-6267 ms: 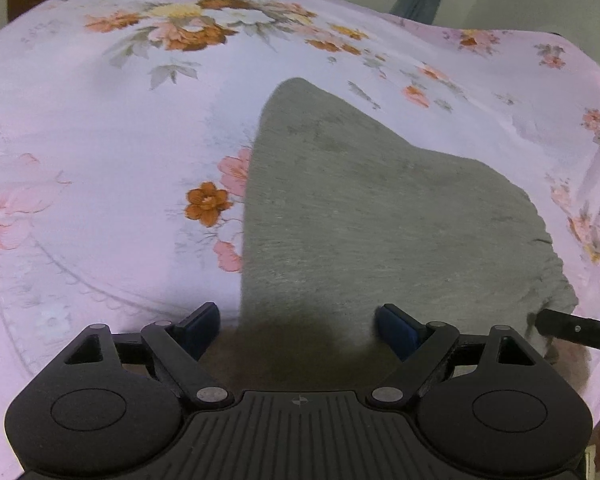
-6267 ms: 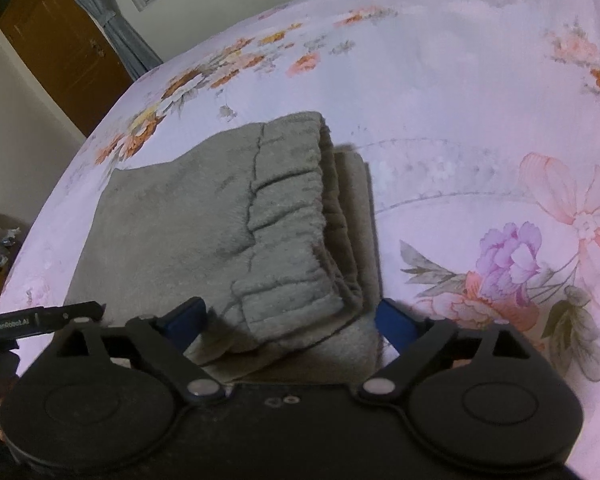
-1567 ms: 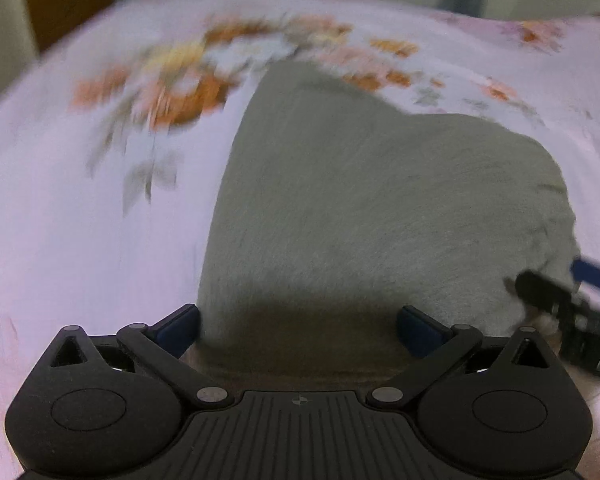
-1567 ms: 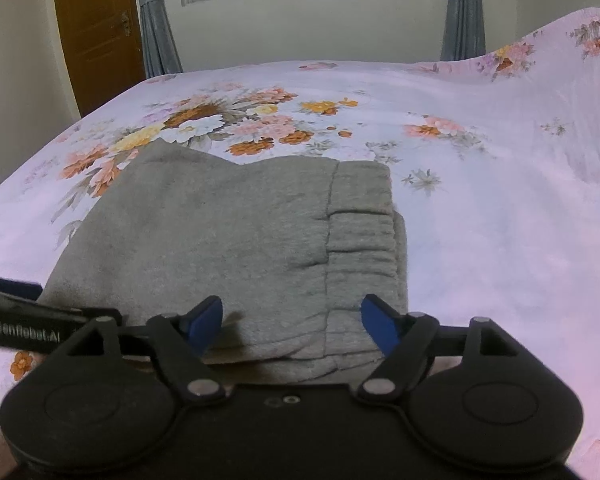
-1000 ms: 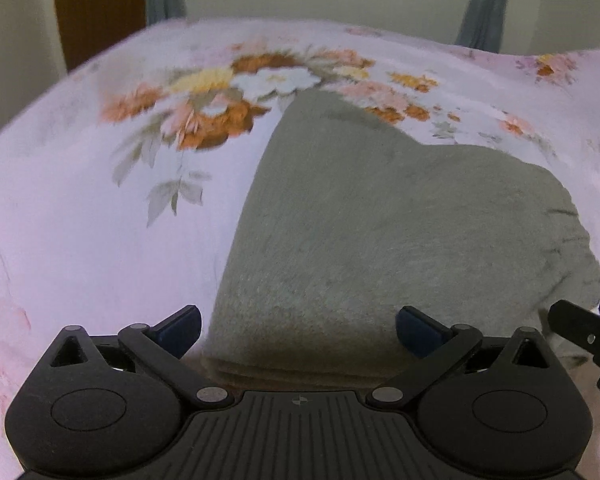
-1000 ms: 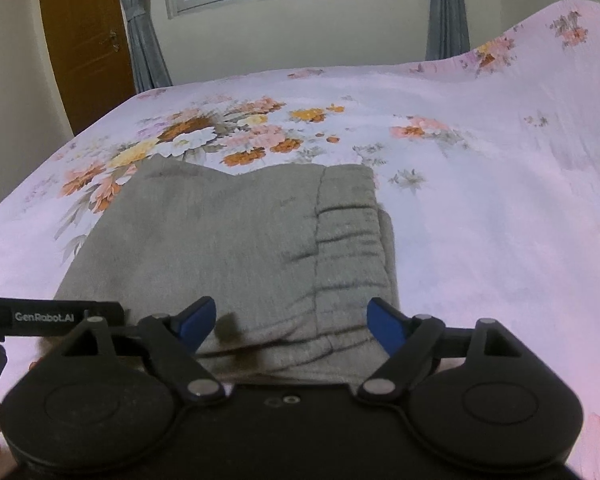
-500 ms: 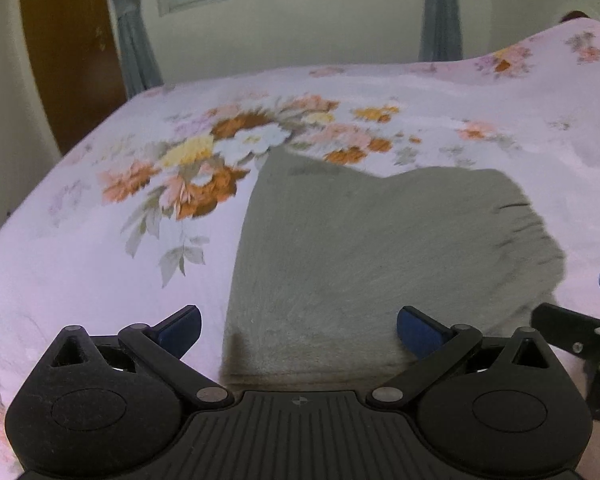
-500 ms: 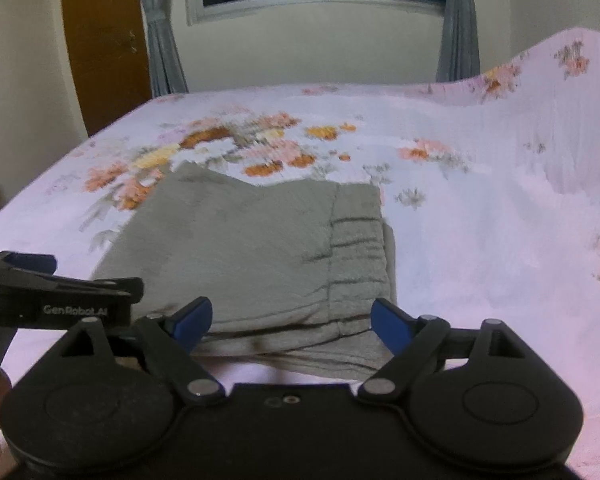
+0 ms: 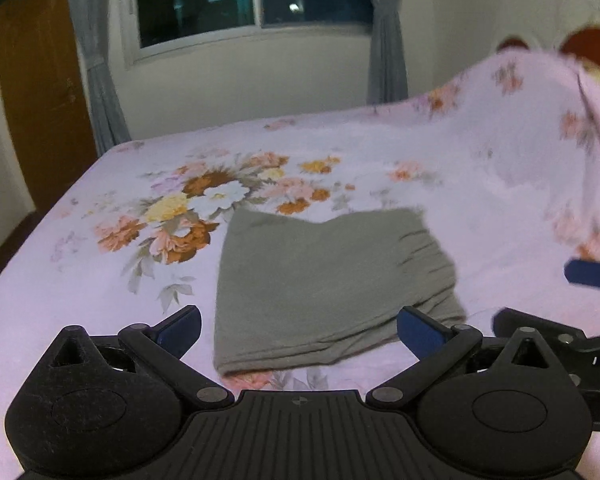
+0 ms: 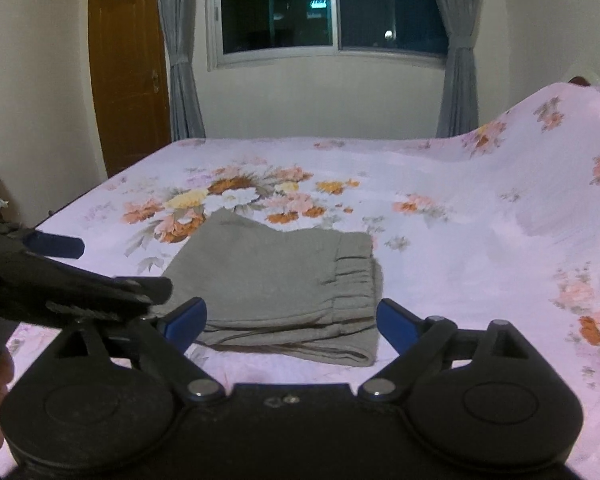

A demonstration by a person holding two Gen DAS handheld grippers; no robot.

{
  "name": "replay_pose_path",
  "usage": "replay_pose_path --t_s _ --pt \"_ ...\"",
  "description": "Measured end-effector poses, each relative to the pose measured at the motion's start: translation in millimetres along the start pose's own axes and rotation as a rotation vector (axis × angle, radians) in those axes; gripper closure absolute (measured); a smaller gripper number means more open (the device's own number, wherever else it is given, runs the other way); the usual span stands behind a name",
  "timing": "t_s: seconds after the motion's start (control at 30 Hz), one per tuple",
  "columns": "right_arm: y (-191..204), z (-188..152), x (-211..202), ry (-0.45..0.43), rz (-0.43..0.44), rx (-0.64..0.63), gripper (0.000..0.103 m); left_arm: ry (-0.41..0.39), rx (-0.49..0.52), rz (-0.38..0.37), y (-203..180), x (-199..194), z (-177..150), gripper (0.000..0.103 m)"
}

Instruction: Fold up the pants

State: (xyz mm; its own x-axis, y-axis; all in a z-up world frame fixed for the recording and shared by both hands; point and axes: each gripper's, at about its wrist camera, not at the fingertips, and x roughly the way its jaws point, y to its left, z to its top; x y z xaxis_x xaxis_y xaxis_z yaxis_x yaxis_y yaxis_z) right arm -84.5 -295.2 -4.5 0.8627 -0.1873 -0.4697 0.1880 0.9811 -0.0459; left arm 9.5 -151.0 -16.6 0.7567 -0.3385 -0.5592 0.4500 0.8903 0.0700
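Nearest us, the left hand-held gripper point(image 9: 298, 326) and the right hand-held gripper point(image 10: 292, 320) both stand released, nothing between their blue pads. The right one's jaws have just been opening further, with no cloth between them. A second ago both sat low over the cloth; now they have lifted and drawn back, so the pants point(image 10: 284, 288) lie wholly beyond the fingertips, untouched. We judge the folding done and the hands retreating. The pants rest as 1 compact grey stack near the bed's point(image 10: 480, 248) near edge, toward its middle, layered edges facing us, the gathered waistband on the right side. Beyond them, the sheet's flower cluster point(image 10: 236, 196) runs toward the far edge.
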Motion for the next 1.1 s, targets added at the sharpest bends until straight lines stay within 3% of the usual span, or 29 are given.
replay_pose_path --t_s 0.1,0.2,0.47,0.8,1.1 --pt "-2 -2 -24 -0.015 -0.015 0.022 0.007 -0.032 -0.013 0.017 7 -27 -7 0.0" --pt "0 -7 -42 -0.025 -0.022 0.035 0.001 -0.06 0.041 0.064 6 -50 -15 0.0" --pt "8 -6 -74 -0.045 -0.072 0.081 0.0 -0.041 -0.018 0.036 14 -91 -27 0.0" --pt "19 -3 -87 -0.05 -0.064 0.075 0.0 -0.009 -0.098 0.077 24 -105 -32 0.0" --pt "20 -1 -88 -0.064 -0.086 0.079 0.0 0.005 -0.089 0.099 22 -100 -32 0.0"
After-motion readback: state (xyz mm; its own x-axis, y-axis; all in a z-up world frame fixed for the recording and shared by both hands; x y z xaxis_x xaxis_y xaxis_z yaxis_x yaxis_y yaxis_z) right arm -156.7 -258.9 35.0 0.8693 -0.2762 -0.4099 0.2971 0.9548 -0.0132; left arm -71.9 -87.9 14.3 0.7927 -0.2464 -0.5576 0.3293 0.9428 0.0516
